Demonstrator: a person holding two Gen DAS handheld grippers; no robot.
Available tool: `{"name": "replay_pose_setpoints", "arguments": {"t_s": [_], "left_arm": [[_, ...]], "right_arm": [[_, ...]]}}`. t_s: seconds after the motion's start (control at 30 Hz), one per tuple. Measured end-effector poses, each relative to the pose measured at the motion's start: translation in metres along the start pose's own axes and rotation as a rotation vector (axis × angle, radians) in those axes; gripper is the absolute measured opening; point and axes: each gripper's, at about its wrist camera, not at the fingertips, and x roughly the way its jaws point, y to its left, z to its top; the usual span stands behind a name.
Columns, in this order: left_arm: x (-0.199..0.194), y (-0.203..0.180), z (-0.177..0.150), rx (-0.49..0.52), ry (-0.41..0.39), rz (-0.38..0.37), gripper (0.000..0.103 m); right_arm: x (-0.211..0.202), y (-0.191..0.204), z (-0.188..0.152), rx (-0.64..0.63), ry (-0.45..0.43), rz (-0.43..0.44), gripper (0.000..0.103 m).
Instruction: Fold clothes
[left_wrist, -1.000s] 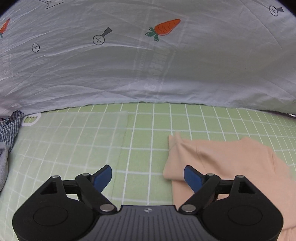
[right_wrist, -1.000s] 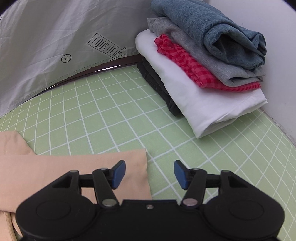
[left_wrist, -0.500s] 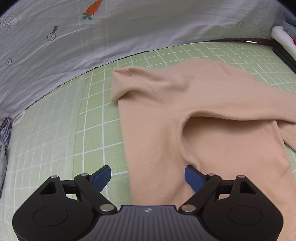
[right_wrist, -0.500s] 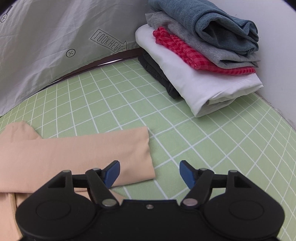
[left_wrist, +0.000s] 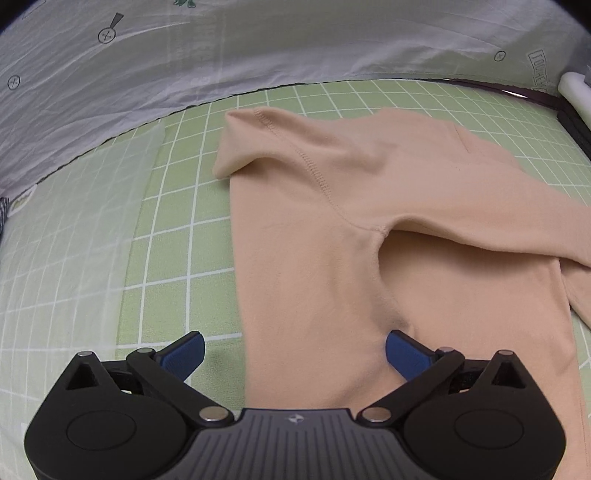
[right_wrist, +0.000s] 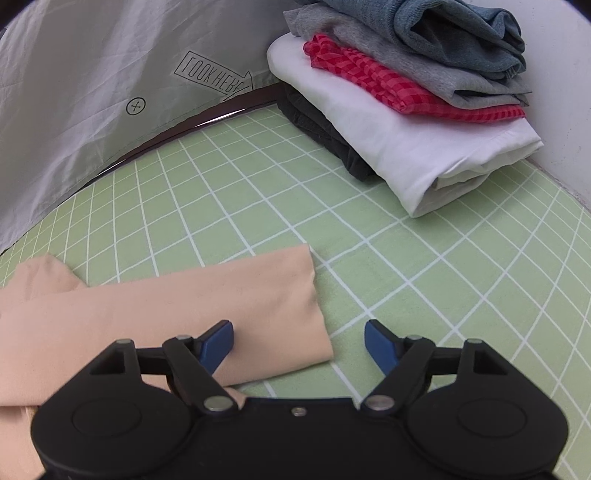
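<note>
The left gripper (left_wrist: 293, 350) is opening wide over a peach shirt (left_wrist: 314, 258) spread on the green grid mat (left_wrist: 177, 229); the right gripper (right_wrist: 298, 341), also opening, straddles the sleeve (right_wrist: 184, 295) end, gripping nothing.

Green grid mat (right_wrist: 424, 295) underneath. Grey printed sheet (left_wrist: 295, 48) hangs along far edge, "LOOK HERE" arrow (right_wrist: 214, 79) on it. Translucent plastic sheet (left_wrist: 66, 240) on mat, left.

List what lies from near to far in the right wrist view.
Right hand-held gripper, jaws opening → peach sleeve → green grid mat → folded stack.
</note>
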Motion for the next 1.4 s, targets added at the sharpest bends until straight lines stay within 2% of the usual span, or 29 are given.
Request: {"name": "replay_pose_setpoints", "arguments": {"t_s": [0.1, 0.2, 0.27, 0.3, 0.33, 0.37, 0.47, 0.57, 0.63, 0.8, 0.83, 0.87, 0.93, 1.07, 1.13, 1.23, 1.3, 1.4], "left_arm": [[0.003, 0.009, -0.001, -0.053, 0.013, -0.042, 0.103], [0.003, 0.011, -0.002, -0.052, 0.011, -0.051, 0.103], [0.003, 0.011, -0.001, -0.054, 0.016, -0.052, 0.103], [0.003, 0.012, 0.000, -0.056, 0.020, -0.051, 0.103], [0.003, 0.012, 0.000, -0.061, 0.027, -0.051, 0.103], [0.003, 0.013, 0.000, -0.067, 0.035, -0.051, 0.103], [-0.001, 0.016, -0.001, -0.104, 0.056, -0.036, 0.103], [-0.018, 0.018, -0.009, -0.105, 0.017, -0.026, 0.103], [-0.030, 0.020, -0.016, -0.113, -0.004, -0.026, 0.103], [-0.055, 0.025, -0.035, -0.132, -0.033, -0.035, 0.103], [-0.059, 0.025, -0.039, -0.131, -0.037, -0.032, 0.103], [-0.062, 0.024, -0.042, -0.125, -0.045, -0.034, 0.103], [-0.070, 0.022, -0.047, -0.114, -0.062, -0.037, 0.103], [-0.089, 0.011, -0.062, -0.077, -0.104, -0.036, 0.103], [-0.096, 0.003, -0.070, -0.061, -0.114, -0.036, 0.103], [-0.103, -0.012, -0.080, -0.054, -0.123, -0.042, 0.103], [-0.104, -0.022, -0.083, -0.057, -0.129, -0.051, 0.103], [-0.103, -0.045, -0.081, -0.045, -0.139, -0.084, 0.103]], "right_arm": [[0.005, 0.009, -0.002, -0.046, 0.008, -0.007, 0.089], [0.006, 0.016, -0.004, -0.082, -0.002, 0.011, 0.086], [0.003, 0.019, -0.005, -0.111, -0.022, 0.026, 0.068], [0.002, 0.021, -0.004, -0.122, -0.024, 0.048, 0.050], [0.000, 0.022, -0.003, -0.132, -0.023, 0.074, 0.023], [-0.001, 0.024, -0.002, -0.137, -0.013, 0.101, 0.011], [-0.011, 0.036, -0.003, -0.199, -0.038, 0.098, 0.008], [-0.035, 0.049, -0.005, -0.269, -0.115, 0.115, 0.008], [-0.057, 0.059, -0.007, -0.283, -0.166, 0.161, 0.008], [-0.110, 0.096, -0.035, -0.466, -0.223, 0.348, 0.008], [-0.118, 0.105, -0.046, -0.518, -0.191, 0.403, 0.009], [-0.121, 0.112, -0.060, -0.567, -0.156, 0.421, 0.010], [-0.124, 0.126, -0.089, -0.657, -0.089, 0.433, 0.033], [-0.135, 0.115, -0.121, -0.688, -0.049, 0.408, 0.053], [-0.143, 0.097, -0.123, -0.639, -0.070, 0.377, 0.092], [-0.146, 0.063, -0.110, -0.537, -0.107, 0.317, 0.100], [-0.139, 0.037, -0.099, -0.457, -0.078, 0.292, 0.103], [-0.126, 0.003, -0.086, -0.367, -0.038, 0.306, 0.103]]}}
